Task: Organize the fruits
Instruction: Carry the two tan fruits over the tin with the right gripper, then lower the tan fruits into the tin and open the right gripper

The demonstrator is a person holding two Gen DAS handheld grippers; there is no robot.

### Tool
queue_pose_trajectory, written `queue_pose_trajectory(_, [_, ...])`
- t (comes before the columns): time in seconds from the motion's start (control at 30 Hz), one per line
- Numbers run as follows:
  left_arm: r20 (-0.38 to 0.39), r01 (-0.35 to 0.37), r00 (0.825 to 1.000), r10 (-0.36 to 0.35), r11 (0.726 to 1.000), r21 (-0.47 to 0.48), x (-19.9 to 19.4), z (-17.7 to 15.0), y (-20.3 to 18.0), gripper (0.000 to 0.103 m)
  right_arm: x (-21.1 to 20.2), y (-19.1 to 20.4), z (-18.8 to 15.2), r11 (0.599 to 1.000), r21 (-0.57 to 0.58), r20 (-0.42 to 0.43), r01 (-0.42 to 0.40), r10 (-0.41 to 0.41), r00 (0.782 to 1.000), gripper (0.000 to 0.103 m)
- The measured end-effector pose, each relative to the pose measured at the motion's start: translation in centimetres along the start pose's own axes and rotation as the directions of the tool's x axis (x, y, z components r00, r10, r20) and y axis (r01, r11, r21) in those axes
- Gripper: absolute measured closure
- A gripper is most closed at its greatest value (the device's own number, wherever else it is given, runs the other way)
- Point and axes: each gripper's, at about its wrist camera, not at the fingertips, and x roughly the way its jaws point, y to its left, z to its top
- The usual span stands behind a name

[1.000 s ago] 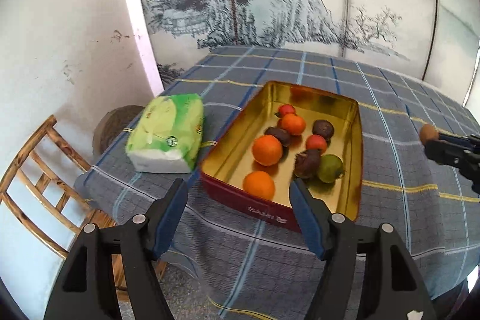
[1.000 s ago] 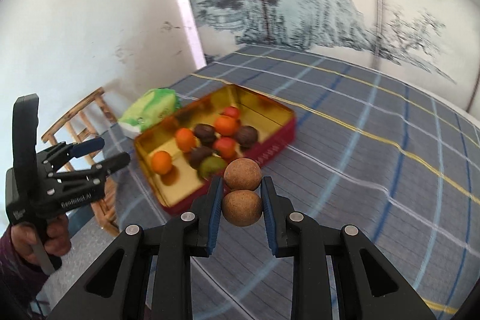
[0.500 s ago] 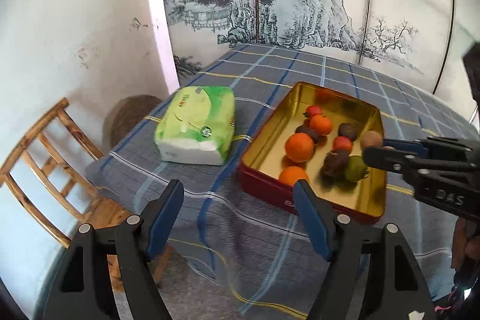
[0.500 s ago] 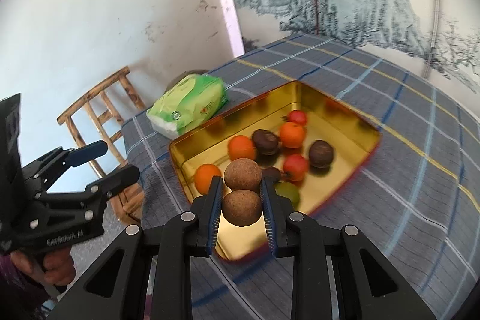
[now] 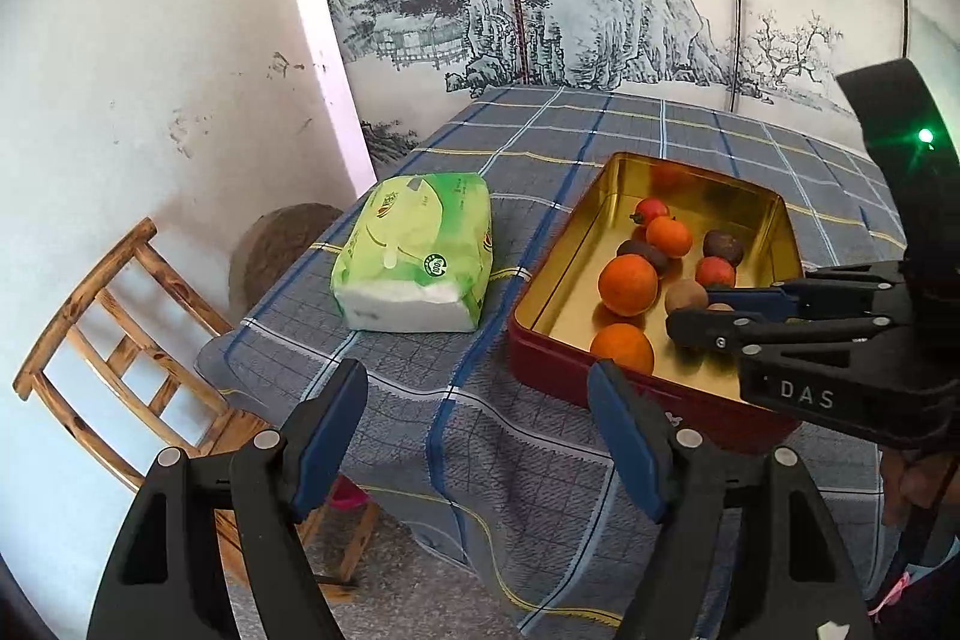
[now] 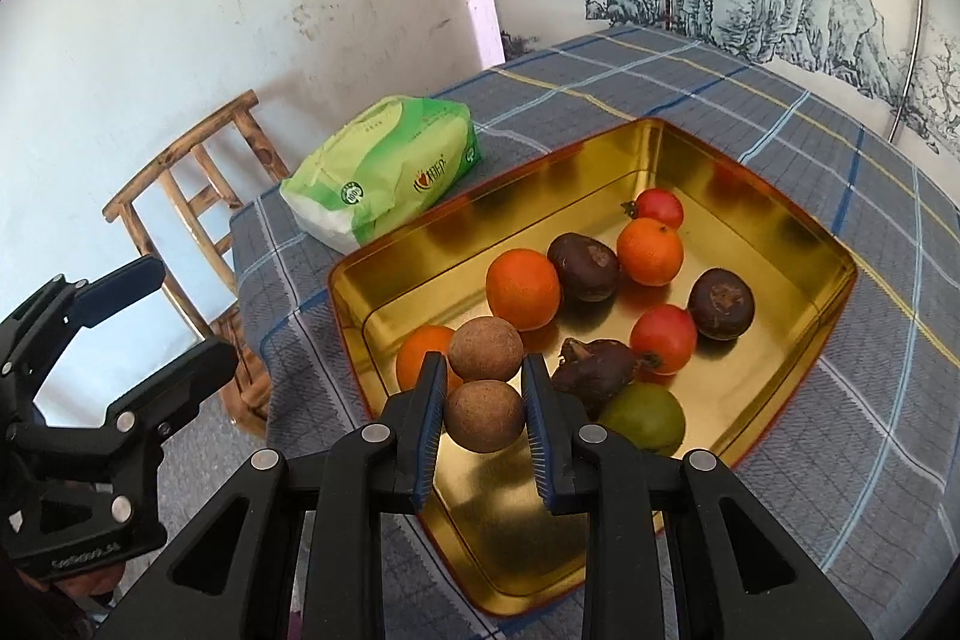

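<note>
**Brown fruits carried over the tin**

Tin of gold colour lies open on the checked surface, and it already contains oranges, red fruits and dark ones. The right gripper hangs above the near corner of this tin, pointing steeply downward. Its jaws are closed tight on a pair of brown round fruits, which sit one in front of the other along the line of the fingers; the rear one is pressed between the blue pads, and the front one sticks out past the tips. Whether the two are joined together I cannot tell for sure. Directly under and ahead of them is an orange, while a bare patch of the tin floor lies nearer the camera, so I judge the drop should go slightly back or to the side, not straight ahead.

The left gripper is about half open and holds nothing. It waits at the edge of the surface, well apart from the tin, with a green tissue pack ahead of it. The right hand is clearly the nearer one to the tin.
</note>
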Motion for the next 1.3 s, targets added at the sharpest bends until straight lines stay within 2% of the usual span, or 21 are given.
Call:
queue_pose_trajectory(0.9, [-0.026,0.010,1.000,-0.010,1.000,-0.008,0.6,-0.4,0.1,0.029,1.6,0.4,0.3,1.000,0.009,-0.008,0.006,-0.006,1.000,0.076])
queue_pose_trajectory(1.2, [-0.021,-0.002,1.000,0.001,1.000,-0.015,0.3,-0.4,-0.3,0.029,-0.1,0.0,0.5,1.000,0.030,0.055,0.001,-0.003,0.998,0.075])
queue_pose_trajectory(1.3, [0.009,-0.003,1.000,0.003,1.000,-0.016,-0.6,-0.3,-0.5,0.029,-1.5,0.2,0.4,0.999,0.033,0.098,0.008,-0.011,0.995,0.075])
